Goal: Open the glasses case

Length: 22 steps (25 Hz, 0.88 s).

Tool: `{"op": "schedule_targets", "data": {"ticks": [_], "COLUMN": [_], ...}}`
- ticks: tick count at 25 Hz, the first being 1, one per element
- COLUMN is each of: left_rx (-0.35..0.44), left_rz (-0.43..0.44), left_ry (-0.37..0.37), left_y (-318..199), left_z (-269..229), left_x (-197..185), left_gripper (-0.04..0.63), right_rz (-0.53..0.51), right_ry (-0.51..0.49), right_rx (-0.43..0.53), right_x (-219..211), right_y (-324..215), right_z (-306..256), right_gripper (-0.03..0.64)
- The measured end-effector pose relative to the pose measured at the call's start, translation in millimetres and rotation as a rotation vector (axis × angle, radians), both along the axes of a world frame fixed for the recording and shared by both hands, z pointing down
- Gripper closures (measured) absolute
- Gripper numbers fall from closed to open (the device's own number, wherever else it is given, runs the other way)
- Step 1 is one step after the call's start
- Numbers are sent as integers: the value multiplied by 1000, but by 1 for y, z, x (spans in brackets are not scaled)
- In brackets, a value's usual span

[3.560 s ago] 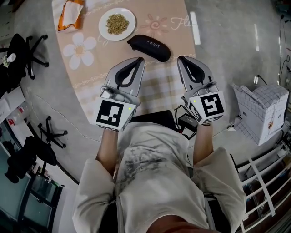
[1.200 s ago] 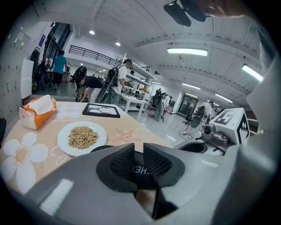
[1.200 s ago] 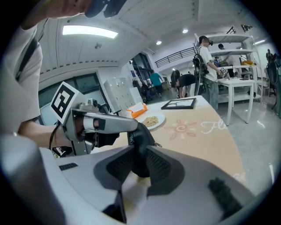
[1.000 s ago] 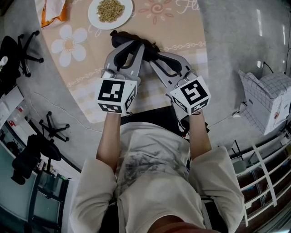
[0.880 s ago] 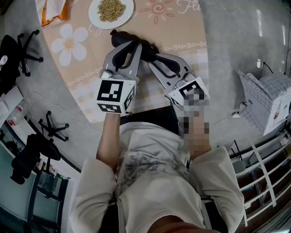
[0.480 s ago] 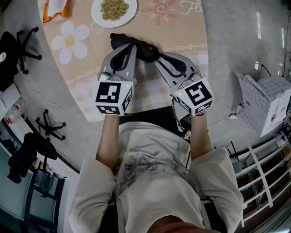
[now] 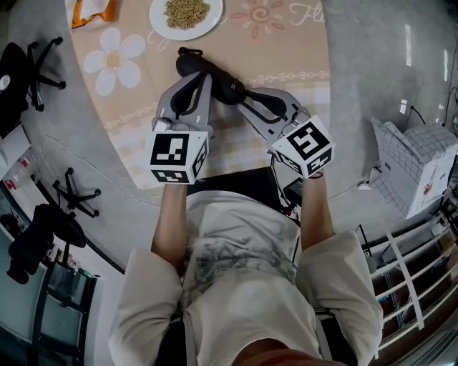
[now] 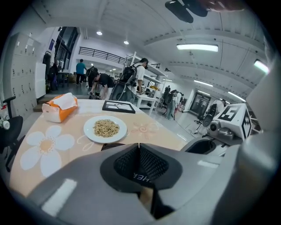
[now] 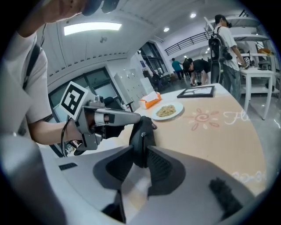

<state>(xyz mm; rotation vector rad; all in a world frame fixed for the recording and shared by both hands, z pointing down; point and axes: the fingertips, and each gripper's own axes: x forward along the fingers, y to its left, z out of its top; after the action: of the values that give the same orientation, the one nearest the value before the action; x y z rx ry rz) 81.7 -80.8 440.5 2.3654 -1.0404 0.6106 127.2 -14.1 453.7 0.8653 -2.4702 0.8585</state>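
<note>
The black glasses case (image 7: pixel 225 84) lies on the flowered tablecloth between my two grippers. My left gripper (image 7: pixel 206 73) reaches over its far part. In the left gripper view its tips (image 8: pixel 139 145) meet in a thin line at the case's upper edge. The case's white lettering (image 8: pixel 139 177) shows through the gap behind the tips. My right gripper (image 7: pixel 242 96) comes in from the right. In the right gripper view its jaws (image 9: pixel 140 149) clamp the near end of the case (image 9: pixel 142 129), which stands up between them. The left gripper (image 9: pixel 139 117) meets the case's top.
A white plate of grains (image 7: pixel 186 13) and an orange packet (image 7: pixel 93 8) sit farther back on the table (image 7: pixel 286 43). A black picture frame (image 8: pixel 118 106) lies at the far edge. Office chairs (image 7: pixel 28 71) stand on the left and a checked box (image 7: pixel 418 168) on the right. Several people stand in the hall behind.
Both grippers came forward from the table's near edge, where they stood open, and closed on the case. Over the last second they and the case shifted only slightly.
</note>
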Motion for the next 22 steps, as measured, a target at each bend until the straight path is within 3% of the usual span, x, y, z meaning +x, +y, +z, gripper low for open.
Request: {"op": "schedule_targets", "data": {"ticks": [16,22], "left_rx": [14,9], "left_rz": [-85,-95], "left_ry": [-1,14], "left_y": [-6,-7], "left_z": [-2,-1], "left_x": [-39,-45], "left_gripper": [578,574], "right_rz": [-187,-231], "right_ry": [-59,-24], "right_rx": [-10,39], "right_x": [-76,-86], "right_y": [25,23], "right_z": [-4,-13], "right_gripper": [513,512]}}
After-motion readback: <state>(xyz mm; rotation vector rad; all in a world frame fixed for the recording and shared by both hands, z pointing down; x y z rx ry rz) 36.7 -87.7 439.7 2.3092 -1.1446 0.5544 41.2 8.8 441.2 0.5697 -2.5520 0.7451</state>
